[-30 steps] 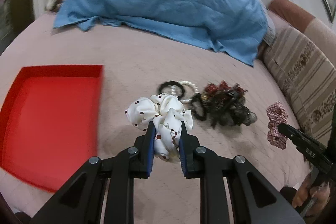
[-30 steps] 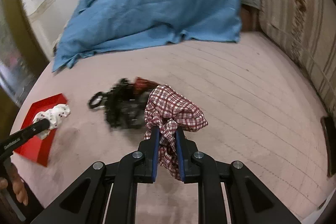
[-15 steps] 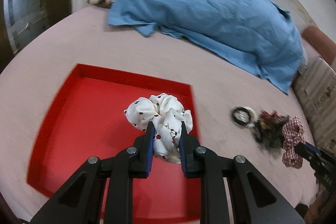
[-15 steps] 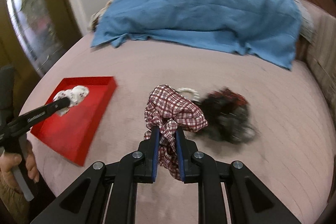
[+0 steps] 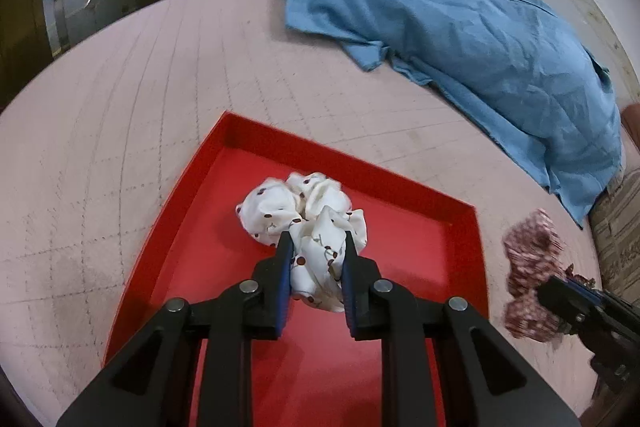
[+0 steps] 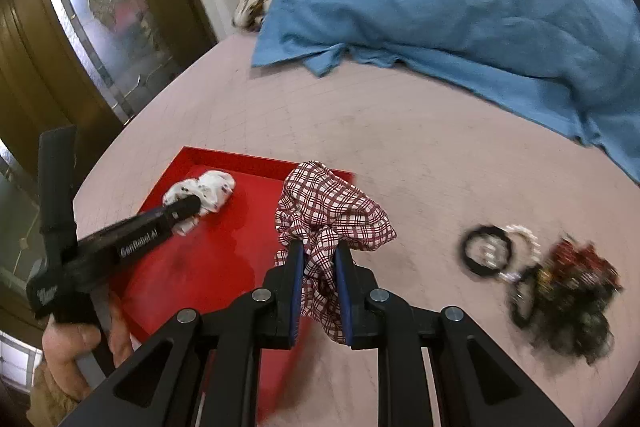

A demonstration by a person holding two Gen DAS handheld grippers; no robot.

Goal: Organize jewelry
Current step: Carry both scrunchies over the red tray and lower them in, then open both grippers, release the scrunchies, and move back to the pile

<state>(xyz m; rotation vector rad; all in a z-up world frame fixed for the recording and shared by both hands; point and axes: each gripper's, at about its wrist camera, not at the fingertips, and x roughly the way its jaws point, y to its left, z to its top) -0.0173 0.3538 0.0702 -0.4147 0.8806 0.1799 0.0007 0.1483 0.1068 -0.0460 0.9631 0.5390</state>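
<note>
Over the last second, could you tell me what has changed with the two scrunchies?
The left claw carried the white dotted scrunchie from beside the pile to over the red tray. The right claw brought the checked scrunchie to the tray's edge. Both grips unchanged; the accessory pile stayed put.

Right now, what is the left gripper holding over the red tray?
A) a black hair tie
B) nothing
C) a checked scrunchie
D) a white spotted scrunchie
D: the left gripper is shut on the white spotted scrunchie above the red tray; the checked scrunchie is in the right gripper.
</note>
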